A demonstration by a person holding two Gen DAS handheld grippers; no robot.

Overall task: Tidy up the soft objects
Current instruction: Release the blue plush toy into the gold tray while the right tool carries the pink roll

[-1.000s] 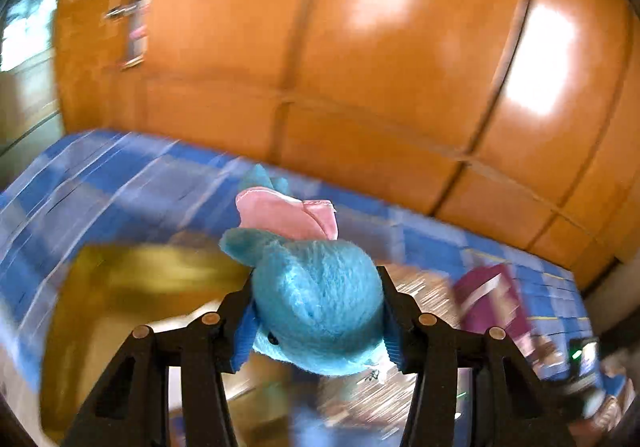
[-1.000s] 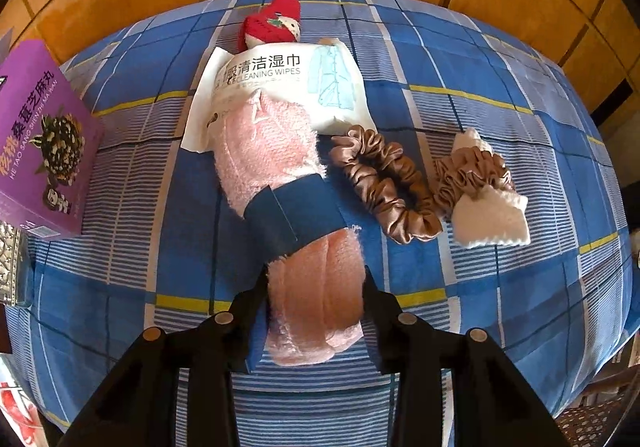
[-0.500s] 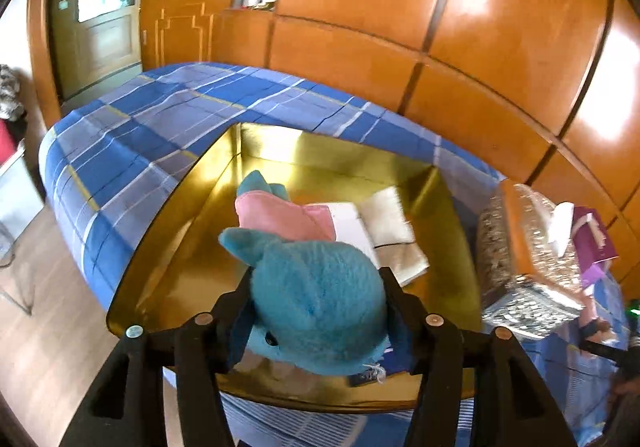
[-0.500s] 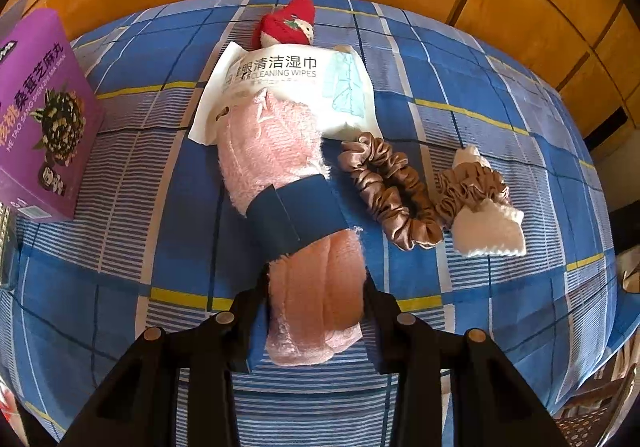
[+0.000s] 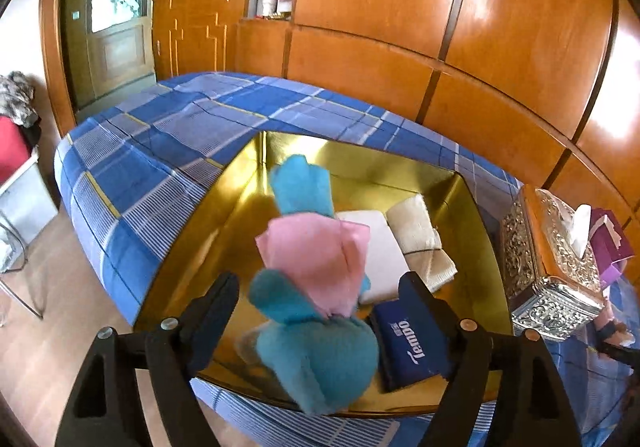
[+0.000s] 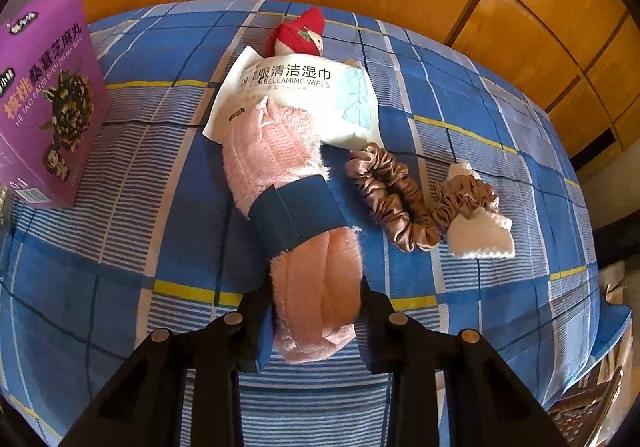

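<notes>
Our left gripper (image 5: 318, 321), which was clamped around the blue plush toy (image 5: 316, 347) half a second ago, has now spread its jaws wide, and the toy sits loose between them (slightly blurred), apart from both pads. The toy has tipped forward, its pink patch and tail pointing toward the gold box (image 5: 472, 207) below. Our right gripper (image 6: 316, 321) has edged closer to the pink rolled towel (image 6: 296, 199).

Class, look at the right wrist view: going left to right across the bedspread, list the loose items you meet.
purple box → pink rolled towel → brown scrunchie → second scrunchie on a white knitted piece.
</notes>
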